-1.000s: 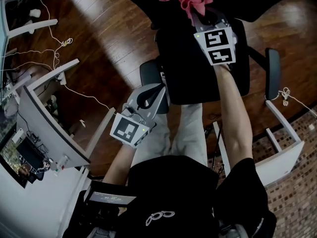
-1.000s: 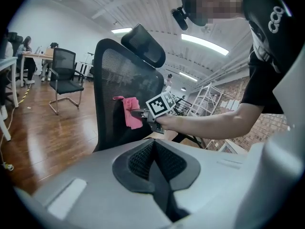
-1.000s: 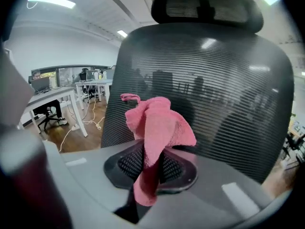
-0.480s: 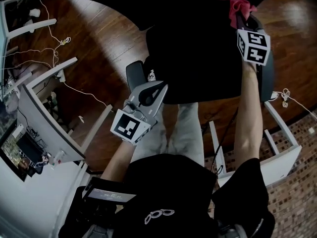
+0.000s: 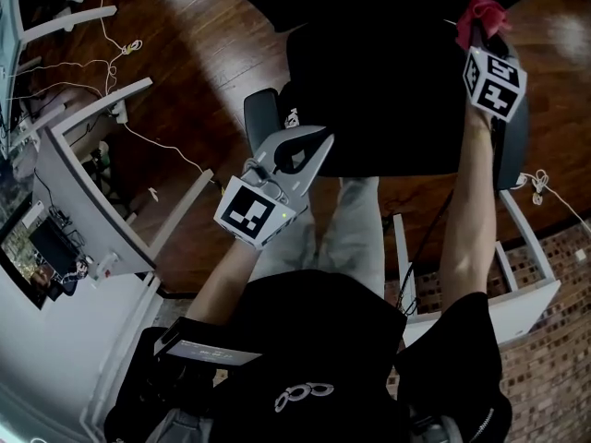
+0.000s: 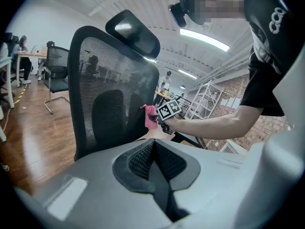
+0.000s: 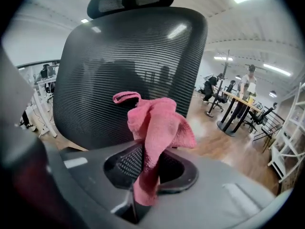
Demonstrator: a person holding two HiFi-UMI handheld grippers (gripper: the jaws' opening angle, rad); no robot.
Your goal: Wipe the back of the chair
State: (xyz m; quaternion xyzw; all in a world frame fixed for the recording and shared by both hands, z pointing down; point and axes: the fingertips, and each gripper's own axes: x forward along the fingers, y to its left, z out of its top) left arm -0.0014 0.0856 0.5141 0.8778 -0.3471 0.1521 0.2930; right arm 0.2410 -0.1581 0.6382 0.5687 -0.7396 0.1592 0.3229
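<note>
One cloth (image 7: 159,123) pinched in right tongs (image 7: 145,168) at chair back (image 7: 95,80) edge; left tongs (image 6: 153,151) closed.

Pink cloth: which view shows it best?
Right gripper view: the pink cloth fills the centre, clamped in the right gripper, before the mesh chair back. Head view shows a scrap at the top edge; left gripper view, a small distant patch.

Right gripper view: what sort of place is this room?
Most likely an open-plan office: a mesh desk chair, people at long tables behind it, and metal shelving at the right edge.
</note>
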